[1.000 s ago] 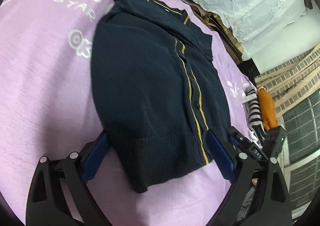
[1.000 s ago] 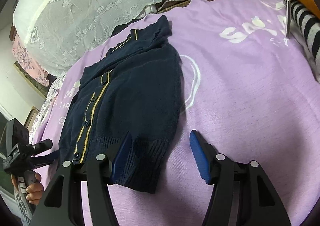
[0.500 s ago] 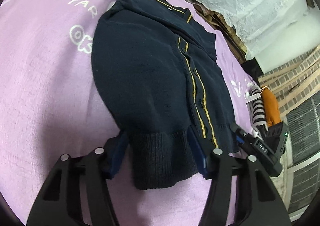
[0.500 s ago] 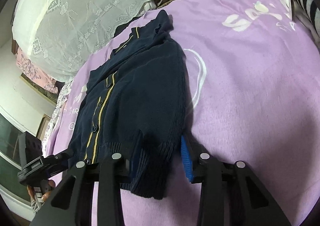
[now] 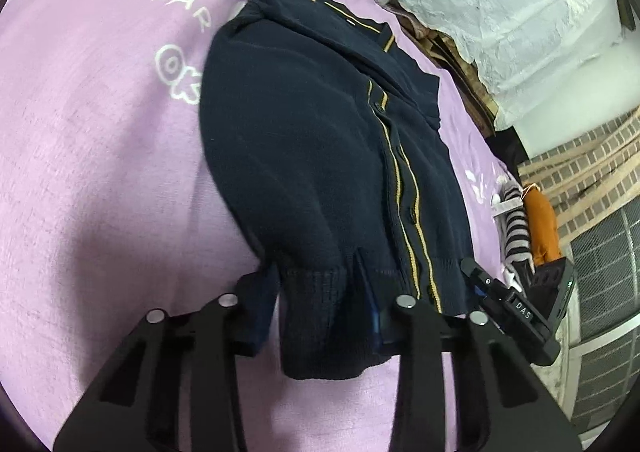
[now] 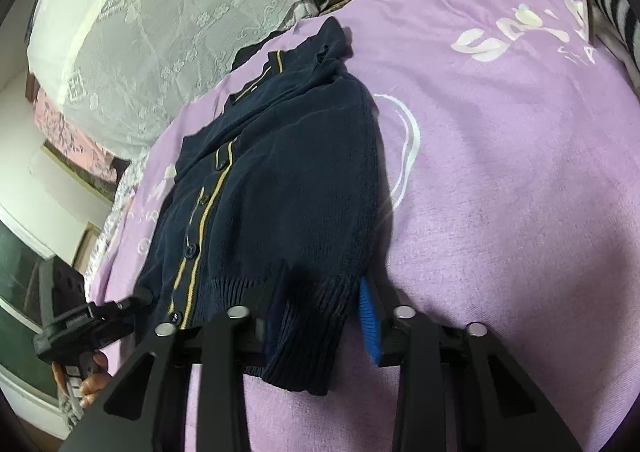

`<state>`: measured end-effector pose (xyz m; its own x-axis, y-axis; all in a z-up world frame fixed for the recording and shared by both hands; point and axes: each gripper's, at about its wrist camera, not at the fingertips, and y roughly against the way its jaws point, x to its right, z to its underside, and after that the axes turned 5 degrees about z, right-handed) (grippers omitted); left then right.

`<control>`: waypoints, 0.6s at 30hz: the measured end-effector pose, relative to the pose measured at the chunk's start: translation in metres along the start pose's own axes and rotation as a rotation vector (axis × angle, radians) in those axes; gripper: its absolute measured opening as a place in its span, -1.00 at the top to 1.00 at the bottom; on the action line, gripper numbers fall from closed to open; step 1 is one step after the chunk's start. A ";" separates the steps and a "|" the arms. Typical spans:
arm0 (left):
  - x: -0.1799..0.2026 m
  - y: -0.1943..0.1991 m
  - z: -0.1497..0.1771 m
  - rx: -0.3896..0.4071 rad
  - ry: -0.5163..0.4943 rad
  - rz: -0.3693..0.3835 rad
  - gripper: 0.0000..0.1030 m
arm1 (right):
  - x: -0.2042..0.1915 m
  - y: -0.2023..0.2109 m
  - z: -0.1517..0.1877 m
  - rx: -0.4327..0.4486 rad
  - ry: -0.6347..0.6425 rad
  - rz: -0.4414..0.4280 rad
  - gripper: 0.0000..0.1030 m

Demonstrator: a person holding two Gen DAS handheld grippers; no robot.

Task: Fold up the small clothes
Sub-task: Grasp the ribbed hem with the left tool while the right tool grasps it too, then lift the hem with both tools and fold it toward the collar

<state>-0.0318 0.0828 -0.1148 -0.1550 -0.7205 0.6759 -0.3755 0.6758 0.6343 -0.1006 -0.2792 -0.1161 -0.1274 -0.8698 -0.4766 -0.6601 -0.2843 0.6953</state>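
Two tongs, both mine, have just been closing and now pinch the ribbed hem of the navy cardigan (image 5: 320, 156), which lies flat on the purple blanket (image 5: 88, 156). Left gripper (image 5: 318, 292) and right gripper (image 6: 320, 304) angle downward at opposite hem corners, ready, I judge, to fold it upward

A big purple blanket (image 5: 100, 180) with white letters covers the bed. At 1 o'clock in the left wrist view hangs a white lace cloth (image 5: 500, 0). At 3 o'clock is a brick-pattern wall (image 5: 592, 156). In the right wrist view, a dark window (image 6: 16, 264) sits at 9 o'clock.
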 end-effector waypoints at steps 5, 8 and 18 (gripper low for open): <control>-0.008 0.006 -0.001 0.018 0.030 0.000 0.06 | 0.005 -0.002 0.001 -0.025 -0.035 -0.043 0.61; -0.018 0.010 -0.009 0.039 0.079 0.021 0.06 | 0.007 -0.003 0.000 -0.030 -0.050 -0.054 0.60; -0.002 -0.004 -0.016 -0.019 -0.031 -0.005 0.07 | 0.013 -0.009 -0.003 -0.048 -0.105 -0.091 0.62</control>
<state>-0.0152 0.0842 -0.1122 -0.1818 -0.7280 0.6610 -0.3593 0.6749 0.6445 -0.0938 -0.2893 -0.1271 -0.1472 -0.7932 -0.5909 -0.6369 -0.3811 0.6702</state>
